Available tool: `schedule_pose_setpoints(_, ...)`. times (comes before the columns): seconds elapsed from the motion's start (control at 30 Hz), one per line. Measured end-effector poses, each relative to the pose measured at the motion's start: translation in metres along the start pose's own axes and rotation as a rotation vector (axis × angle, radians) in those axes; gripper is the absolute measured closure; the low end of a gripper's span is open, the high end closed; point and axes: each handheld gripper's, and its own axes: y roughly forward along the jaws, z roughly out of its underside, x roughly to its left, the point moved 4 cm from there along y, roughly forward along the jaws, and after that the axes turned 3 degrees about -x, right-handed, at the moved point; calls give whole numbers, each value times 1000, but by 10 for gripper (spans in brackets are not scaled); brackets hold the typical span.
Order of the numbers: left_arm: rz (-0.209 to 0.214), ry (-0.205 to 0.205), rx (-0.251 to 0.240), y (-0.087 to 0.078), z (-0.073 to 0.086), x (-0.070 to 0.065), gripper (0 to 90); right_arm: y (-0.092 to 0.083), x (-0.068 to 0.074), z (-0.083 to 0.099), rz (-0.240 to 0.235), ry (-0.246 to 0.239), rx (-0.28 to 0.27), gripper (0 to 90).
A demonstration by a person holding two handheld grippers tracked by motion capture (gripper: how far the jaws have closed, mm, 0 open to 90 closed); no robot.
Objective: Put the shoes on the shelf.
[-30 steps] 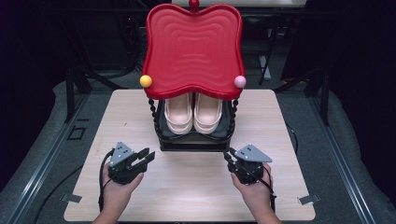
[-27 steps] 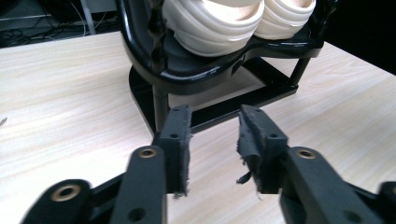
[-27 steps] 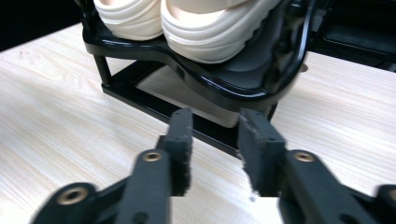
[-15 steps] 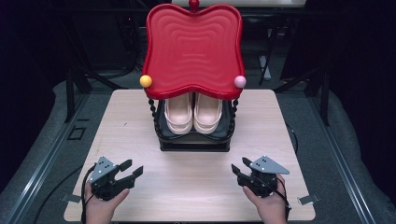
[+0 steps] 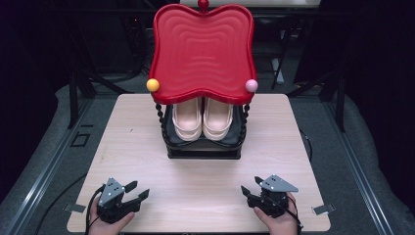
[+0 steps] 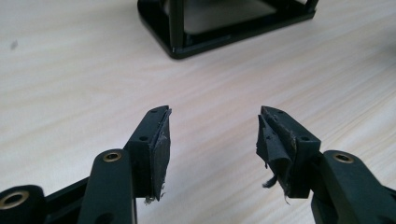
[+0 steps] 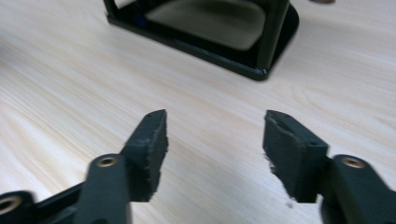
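Observation:
A black two-level stand (image 5: 203, 149) sits mid-table under a wavy red tray top (image 5: 203, 49). On its lower shelf lies a pair of cream shoes (image 5: 203, 120), toes toward me. My left gripper (image 5: 139, 189) is low near the table's front left edge. Its jaws have just been opening and stand open over bare wood (image 6: 212, 126). My right gripper (image 5: 249, 185) is near the front right edge. Its jaws have also just been opening, with nothing between them (image 7: 215, 128). The stand's black base lies ahead of each gripper (image 6: 219, 32) (image 7: 205, 46).
The light wooden table (image 5: 293, 147) has bare wood on both sides of the stand and in front of it. A yellow ball (image 5: 152, 84) and a pink ball (image 5: 251, 85) tip the tray's front corners. Dark floor and metal frames surround the table.
Both hands have drawn back from the stand toward the table's front edge and sunk lower. Both pairs of jaws stand wider than before.

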Motion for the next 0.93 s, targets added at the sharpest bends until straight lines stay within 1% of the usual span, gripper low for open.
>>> schedule_pose_setpoints(0.07, 10, -10, 16, 3, 4, 0, 431, 4, -1, 4, 39, -42, 30, 342)
schedule_pose_setpoints(0.1, 11, -8, 22, 4, 6, 0, 419, 5, -1, 6, 56, -63, 49, 334)
schedule_pose_setpoints(0.13, 6, 0, 26, 6, 8, 0, 410, 5, -2, 7, 65, -70, 63, 318)
schedule_pose_setpoints(0.2, 1, 18, 44, 8, 11, 0, 408, 8, -1, 9, 61, -65, 68, 313)
schedule_pose_setpoints(0.23, 1, 18, 44, 8, 11, 0, 408, 8, -2, 10, 60, -67, 79, 307)
schedule_pose_setpoints(0.27, -8, 30, 52, 11, 13, 1, 408, 10, -2, 12, 58, -72, 89, 304)
schedule_pose_setpoints(0.3, -10, 29, 58, 12, 14, 2, 407, 11, -2, 13, 57, -68, 90, 301)
schedule_pose_setpoints(0.33, -9, 26, 59, 13, 15, 3, 405, 11, -3, 14, 56, -73, 104, 289)
schedule_pose_setpoints(0.4, -8, 25, 62, 14, 16, 4, 405, 13, -3, 15, 56, -74, 114, 289)
schedule_pose_setpoints(0.43, -2, 15, 61, 15, 17, 4, 405, 14, -3, 16, 51, -73, 118, 282)
schedule_pose_setpoints(0.47, 0, 10, 60, 16, 17, 5, 405, 15, -4, 17, 51, -75, 123, 262)
schedule_pose_setpoints(0.5, 0, 14, 62, 16, 18, 6, 405, 16, -4, 18, 50, -73, 136, 252)
schedule_pose_setpoints(0.57, -2, 12, 66, 17, 18, 8, 403, 19, -5, 19, 49, -66, 137, 238)
schedule_pose_setpoints(0.63, -1, 3, 68, 18, 19, 10, 400, 20, -7, 20, 43, -60, 148, 224)
schedule_pose_setpoints(0.67, -3, -2, 70, 18, 19, 10, 399, 21, -7, 20, 44, -48, 143, 220)
schedule_pose_setpoints(0.73, -3, -9, 71, 19, 20, 11, 397, 21, -8, 21, 45, -46, 151, 211)
schedule_pose_setpoints(0.8, -5, -16, 74, 20, 20, 12, 393, 21, -9, 21, 45, -43, 147, 206)
schedule_pose_setpoints(0.93, -22, -16, 78, 21, 21, 14, 373, 20, -10, 22, 43, -37, 149, 202)
